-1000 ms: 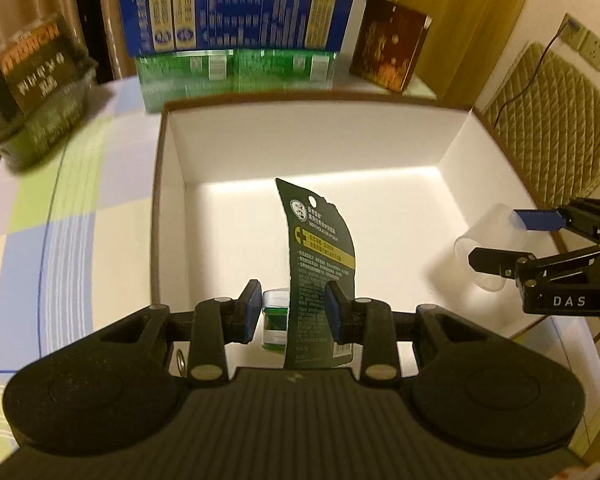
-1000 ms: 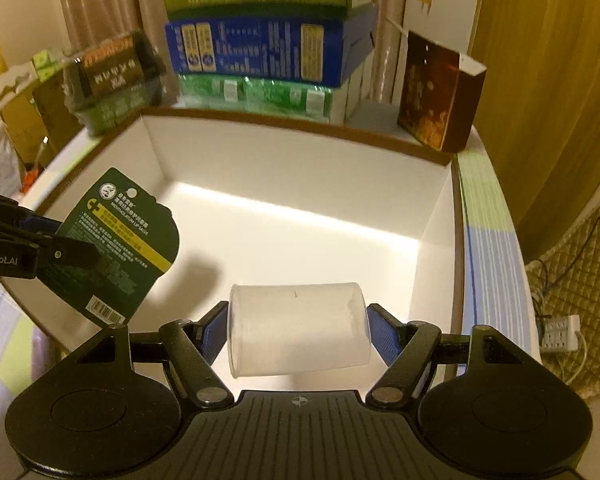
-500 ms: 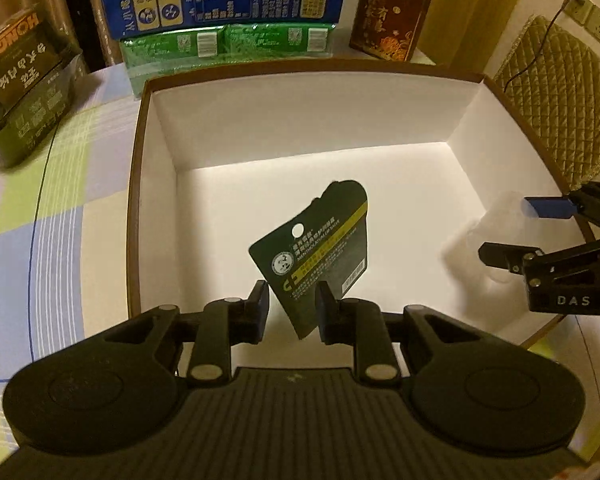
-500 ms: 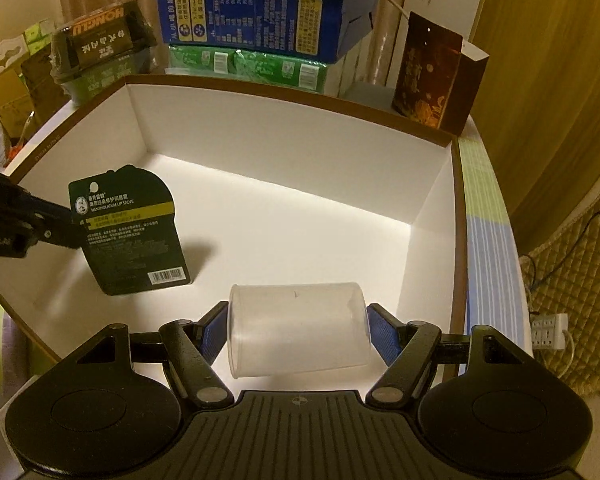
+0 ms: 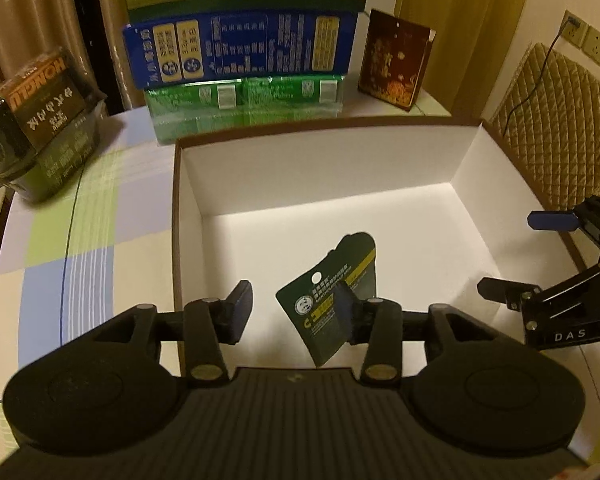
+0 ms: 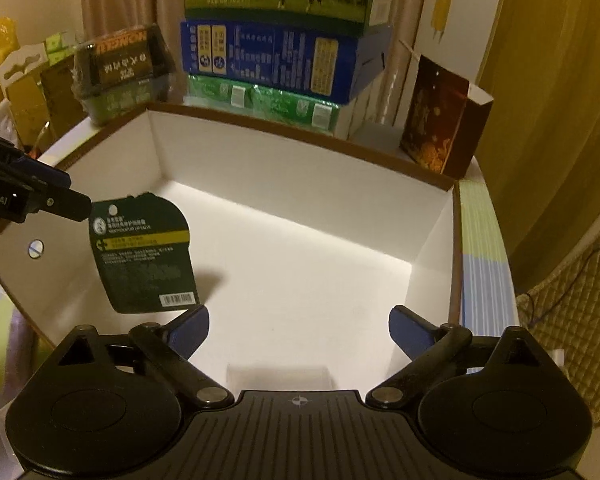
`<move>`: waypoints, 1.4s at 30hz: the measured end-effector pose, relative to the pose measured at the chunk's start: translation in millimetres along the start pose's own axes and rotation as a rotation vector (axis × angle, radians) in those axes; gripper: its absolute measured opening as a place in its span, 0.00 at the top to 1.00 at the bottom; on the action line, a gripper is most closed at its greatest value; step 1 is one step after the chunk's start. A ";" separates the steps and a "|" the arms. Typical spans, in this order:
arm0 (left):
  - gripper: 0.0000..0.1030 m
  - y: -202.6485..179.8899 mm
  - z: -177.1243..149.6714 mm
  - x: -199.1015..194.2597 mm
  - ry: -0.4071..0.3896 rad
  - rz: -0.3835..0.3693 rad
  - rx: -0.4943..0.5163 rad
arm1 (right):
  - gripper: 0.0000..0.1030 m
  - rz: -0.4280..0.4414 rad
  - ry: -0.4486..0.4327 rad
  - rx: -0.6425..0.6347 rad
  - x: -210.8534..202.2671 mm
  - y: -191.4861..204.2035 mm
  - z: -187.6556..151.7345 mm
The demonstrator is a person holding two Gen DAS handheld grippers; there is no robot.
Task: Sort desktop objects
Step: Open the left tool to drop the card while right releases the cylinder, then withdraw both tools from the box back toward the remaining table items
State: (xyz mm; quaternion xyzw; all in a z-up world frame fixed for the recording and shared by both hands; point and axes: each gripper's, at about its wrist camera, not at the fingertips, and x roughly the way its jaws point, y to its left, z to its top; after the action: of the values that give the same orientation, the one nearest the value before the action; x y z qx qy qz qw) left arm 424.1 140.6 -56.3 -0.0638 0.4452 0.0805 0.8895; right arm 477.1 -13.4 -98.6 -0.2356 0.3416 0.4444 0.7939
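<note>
A dark green lip-balm card pack (image 5: 332, 292) stands tilted inside the white box (image 5: 320, 168); it also shows in the right wrist view (image 6: 144, 256). My left gripper (image 5: 292, 308) is open above the box's near edge, its right finger beside the card. My right gripper (image 6: 298, 334) is open and empty over the box's near right part. A translucent plastic cup (image 6: 280, 376) lies on the box floor just below it, mostly hidden by the gripper body.
Stacked cartons, blue (image 5: 240, 52) on green (image 5: 244, 104), stand behind the box. A brown gift box (image 5: 394, 66) is at back right, a dark wrapped pack (image 5: 40, 120) at left. A checked cloth (image 5: 80, 232) covers the table; a quilted chair (image 5: 552, 128) stands right.
My left gripper opened and the green card dropped to stand in the box. My right gripper opened and let the plastic cup fall onto the box floor.
</note>
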 end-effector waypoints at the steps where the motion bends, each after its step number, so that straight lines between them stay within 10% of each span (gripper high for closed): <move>1: 0.58 0.4 -0.5 -2.4 -0.004 -0.001 -0.001 | 0.08 0.003 -0.002 0.001 -1.7 0.1 0.8; 21: 0.32 -18.3 -14.4 -36.0 0.004 0.004 0.026 | 0.06 0.043 0.033 0.061 -36.4 -3.5 -7.2; 42: 0.25 -38.7 -41.9 -101.3 -0.063 0.007 0.035 | 0.05 0.080 -0.040 0.062 -104.0 10.5 -20.1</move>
State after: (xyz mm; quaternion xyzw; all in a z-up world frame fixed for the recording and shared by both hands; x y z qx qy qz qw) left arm 339.3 86.2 1.7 -0.0438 0.4186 0.0778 0.9038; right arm 422.6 -78.5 -34.3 -0.1882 0.3482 0.4697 0.7891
